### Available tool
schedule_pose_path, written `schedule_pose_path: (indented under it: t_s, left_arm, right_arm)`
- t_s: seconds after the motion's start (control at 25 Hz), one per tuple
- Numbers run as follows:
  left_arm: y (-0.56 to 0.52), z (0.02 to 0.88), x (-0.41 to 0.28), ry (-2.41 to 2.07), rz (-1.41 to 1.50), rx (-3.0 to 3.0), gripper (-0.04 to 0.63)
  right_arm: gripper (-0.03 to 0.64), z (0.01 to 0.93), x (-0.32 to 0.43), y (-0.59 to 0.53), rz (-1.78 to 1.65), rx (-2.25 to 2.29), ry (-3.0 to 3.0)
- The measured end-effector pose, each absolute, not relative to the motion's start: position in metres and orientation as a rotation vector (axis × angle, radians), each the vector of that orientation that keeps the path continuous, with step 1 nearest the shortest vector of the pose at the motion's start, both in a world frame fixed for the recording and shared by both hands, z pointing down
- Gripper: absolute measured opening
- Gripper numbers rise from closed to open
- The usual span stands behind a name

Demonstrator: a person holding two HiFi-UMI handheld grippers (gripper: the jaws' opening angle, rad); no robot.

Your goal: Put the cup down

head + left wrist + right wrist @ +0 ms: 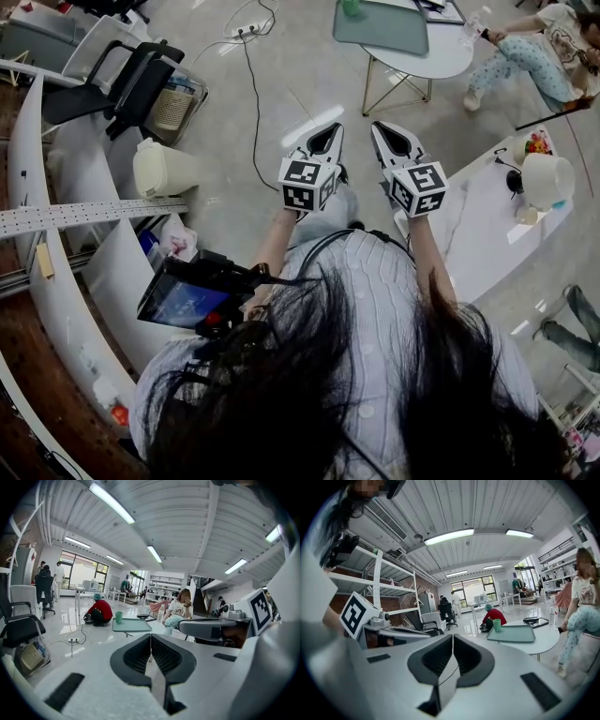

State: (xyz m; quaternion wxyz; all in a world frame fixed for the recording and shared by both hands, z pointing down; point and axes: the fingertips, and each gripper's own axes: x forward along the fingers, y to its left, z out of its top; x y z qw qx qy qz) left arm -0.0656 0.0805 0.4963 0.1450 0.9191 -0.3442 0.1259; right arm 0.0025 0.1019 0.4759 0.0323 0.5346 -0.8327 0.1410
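Green cup point(497, 625) upright on tray point(516, 633)

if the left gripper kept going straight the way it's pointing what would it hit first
Nothing near. Past the left gripper, the green tray on the round white table sits in line, well off; depth is unclear, so floor may come first.

A green cup point(497, 625) stands upright on a corner of a grey-green tray point(513, 634) atop a white table point(544, 642).
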Motion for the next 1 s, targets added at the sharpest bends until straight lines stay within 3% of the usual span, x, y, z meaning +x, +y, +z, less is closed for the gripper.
schedule_pose_path:
  t_s: [1.0]
  left_arm:
    - [0.075, 0.499, -0.078, -1.007, 0.356, 2.64, 0.015]
  right_arm:
    - [0.035, 0.479, -0.01, 0.098, 0.409, 1.609, -2.554]
